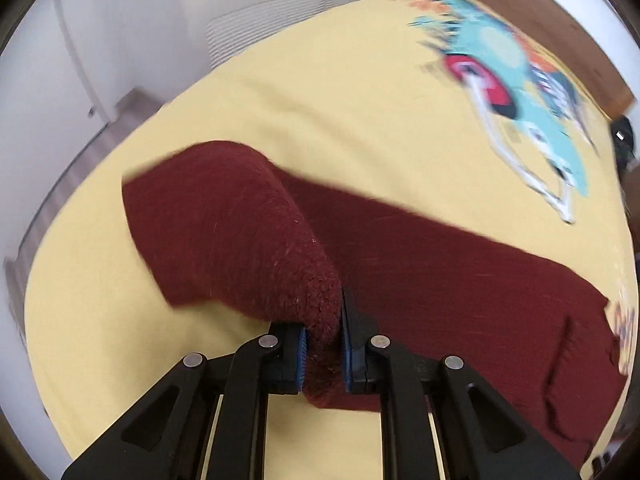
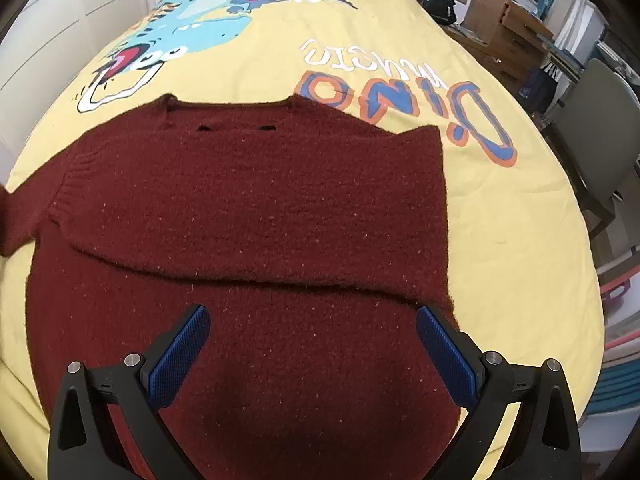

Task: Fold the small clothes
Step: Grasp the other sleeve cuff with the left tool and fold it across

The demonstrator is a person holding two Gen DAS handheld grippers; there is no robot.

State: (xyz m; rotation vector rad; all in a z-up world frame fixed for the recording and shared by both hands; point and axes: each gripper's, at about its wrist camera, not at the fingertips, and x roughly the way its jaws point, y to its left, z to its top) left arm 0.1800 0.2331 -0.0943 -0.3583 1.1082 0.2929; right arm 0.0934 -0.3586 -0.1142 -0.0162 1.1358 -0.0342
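While the left gripper (image 1: 323,354) is clamped on a bunch of dark red knit, the sleeve (image 1: 224,232) of the sweater (image 2: 248,216) hangs from its blue pads, lifted off the yellow bedspread (image 1: 320,92); its free end hangs loose to the left. Sweater body lies flat on the bedspread, collar toward the headboard, dinosaur print (image 2: 192,28) beyond it. In the right wrist view the far sleeve looks already laid across the chest, making a fold line from side to side. Right gripper (image 2: 314,354) hovers over the lower body with jaws wide, nothing between them, not touching the knit as far as I can tell. Step in hand, judged: folding the left-side sleeve inward. Next move calls for carrying the pinched sleeve over the chest, laying it flat, then letting go; right gripper could pin the body to stop it dragging. Left view is motion-blurred, so sleeve edges are uncertain.
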